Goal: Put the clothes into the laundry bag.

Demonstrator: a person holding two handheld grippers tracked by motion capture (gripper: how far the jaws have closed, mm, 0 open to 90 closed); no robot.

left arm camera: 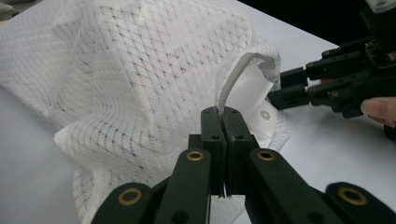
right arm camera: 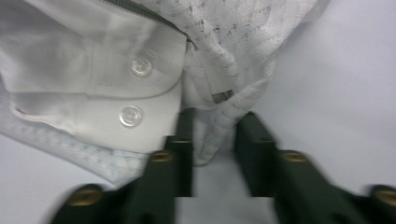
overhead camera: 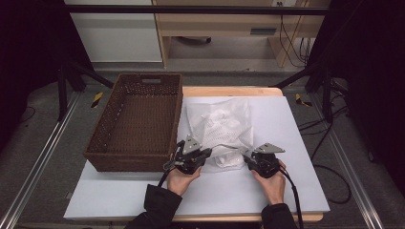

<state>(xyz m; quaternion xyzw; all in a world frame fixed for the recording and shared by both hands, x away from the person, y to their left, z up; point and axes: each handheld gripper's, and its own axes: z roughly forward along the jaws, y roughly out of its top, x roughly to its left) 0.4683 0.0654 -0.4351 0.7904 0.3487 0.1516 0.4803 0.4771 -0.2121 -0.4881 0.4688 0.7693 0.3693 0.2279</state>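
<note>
Inspection from the near side of the table. A white mesh laundry bag (overhead camera: 220,128) lies on the pale sheet covering the table (overhead camera: 286,143), just right of a dark brown woven basket (overhead camera: 138,121). A white buttoned garment (right arm camera: 93,74) sits inside the bag, its cuff at the mouth. The bag's long axis runs from twelve o'clock, far from the person, to six o'clock, where the open mouth faces both hands.

The left gripper (left arm camera: 222,122) has its jaws pressed fully together on the corded white rim of the bag's mouth (left arm camera: 233,79); the rim rises from between the pads and arches over towards the other tool. Seen from above, this gripper (overhead camera: 203,153) sits at the mouth's seven o'clock corner.

The right gripper (right arm camera: 212,140) stands at the mouth's five o'clock corner, seen from above at (overhead camera: 248,158). Its jaws stand apart, with a fold of the mesh edge (right arm camera: 219,130) lying between them. The pads do not appear to press it; the picture is blurred, so contact on the left pad cannot be ruled out.

Judgement: the coming move turns on that fold. It lies straight ahead of the right fingers, in line with the jaw gap, so closing should catch it. The left hand already holds; the right is the one yet to secure. Risk: the cuff lies just beside the left-hand pad and could be pinched with the mesh.
</note>
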